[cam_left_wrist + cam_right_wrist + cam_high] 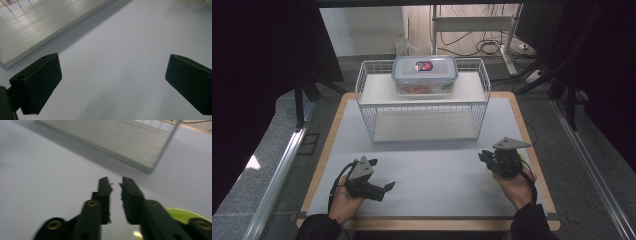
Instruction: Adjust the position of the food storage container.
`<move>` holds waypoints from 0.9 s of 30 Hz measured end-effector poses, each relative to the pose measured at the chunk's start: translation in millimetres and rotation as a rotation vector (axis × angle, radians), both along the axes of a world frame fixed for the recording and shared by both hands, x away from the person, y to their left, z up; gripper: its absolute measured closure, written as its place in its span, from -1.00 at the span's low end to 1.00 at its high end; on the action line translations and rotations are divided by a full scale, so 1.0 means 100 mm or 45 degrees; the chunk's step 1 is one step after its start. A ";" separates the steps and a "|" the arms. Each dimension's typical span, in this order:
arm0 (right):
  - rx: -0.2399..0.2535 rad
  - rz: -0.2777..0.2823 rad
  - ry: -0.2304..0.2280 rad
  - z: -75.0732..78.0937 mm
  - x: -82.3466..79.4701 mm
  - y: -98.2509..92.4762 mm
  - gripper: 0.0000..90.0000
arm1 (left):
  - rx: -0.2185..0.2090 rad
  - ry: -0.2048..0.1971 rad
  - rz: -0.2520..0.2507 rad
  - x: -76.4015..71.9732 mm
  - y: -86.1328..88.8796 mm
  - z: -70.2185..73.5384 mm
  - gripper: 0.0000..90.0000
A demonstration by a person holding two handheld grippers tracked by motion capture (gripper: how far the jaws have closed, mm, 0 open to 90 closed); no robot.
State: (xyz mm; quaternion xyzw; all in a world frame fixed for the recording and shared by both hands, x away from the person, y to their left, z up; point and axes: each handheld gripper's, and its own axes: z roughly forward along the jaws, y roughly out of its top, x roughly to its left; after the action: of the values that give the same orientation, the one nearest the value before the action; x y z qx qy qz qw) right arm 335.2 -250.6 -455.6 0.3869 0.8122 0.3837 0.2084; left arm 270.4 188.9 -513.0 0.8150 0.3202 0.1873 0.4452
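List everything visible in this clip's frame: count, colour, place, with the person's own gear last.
Box: one, clear with blue-grey lid, red label and orange contents, on the rack's top shelf.
Rack: one, white wire with two shelves, at the far middle of the mat.
Mat: one, pale grey, covering the table.
Table: one, light wood edge showing round the mat.
Green thing: one, yellow-green, under the right gripper; what it is I cannot tell.
Cables: several, black, on the floor behind the table.
Left gripper: one, black, near left of the mat, jaws wide apart, nothing between them.
Right gripper: one, black, near right, jaws nearly together, nothing between them.
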 end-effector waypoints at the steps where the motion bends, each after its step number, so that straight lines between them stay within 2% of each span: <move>1: -0.013 -0.053 0.004 0.01 0.03 -0.12 1.00 | 0.002 0.000 0.001 0.00 0.00 0.00 -0.99; 2: -0.013 -0.053 0.004 0.01 0.03 -0.12 1.00 | 0.004 0.000 0.000 0.00 0.00 0.00 -0.99; 6: 0.015 -0.183 0.017 0.04 0.07 -0.39 1.00 | 0.014 0.003 -0.006 0.00 -0.01 -0.01 -0.98; 9: 0.044 -0.251 0.018 0.06 0.07 -0.58 1.00 | 0.023 -0.003 -0.007 0.00 -0.02 -0.01 -0.98; 12: 0.043 -0.322 0.011 0.06 0.07 -0.73 1.00 | 0.022 -0.003 -0.005 0.00 -0.02 -0.01 -0.98; 18: 0.002 -0.461 0.008 0.02 0.04 -1.00 1.00 | 0.023 0.009 -0.004 0.00 -0.02 -0.01 -0.98; 23: -0.006 -0.503 0.034 -0.03 0.02 -1.09 1.00 | 0.025 0.009 -0.001 0.00 -0.02 -0.01 -0.98; 26: -0.019 -0.522 0.079 -0.11 0.02 -1.15 1.00 | 0.026 0.009 0.000 0.00 -0.02 0.00 -0.97; 27: -0.019 -0.519 0.113 -0.16 0.02 -1.18 1.00 | 0.028 0.011 0.000 0.00 -0.02 0.00 -0.97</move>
State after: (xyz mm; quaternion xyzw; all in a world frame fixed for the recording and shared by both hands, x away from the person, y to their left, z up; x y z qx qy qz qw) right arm 337.0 -368.6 -471.2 0.5584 0.7282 0.3102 0.2486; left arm 270.3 187.2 -513.4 0.8206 0.3200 0.1871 0.4349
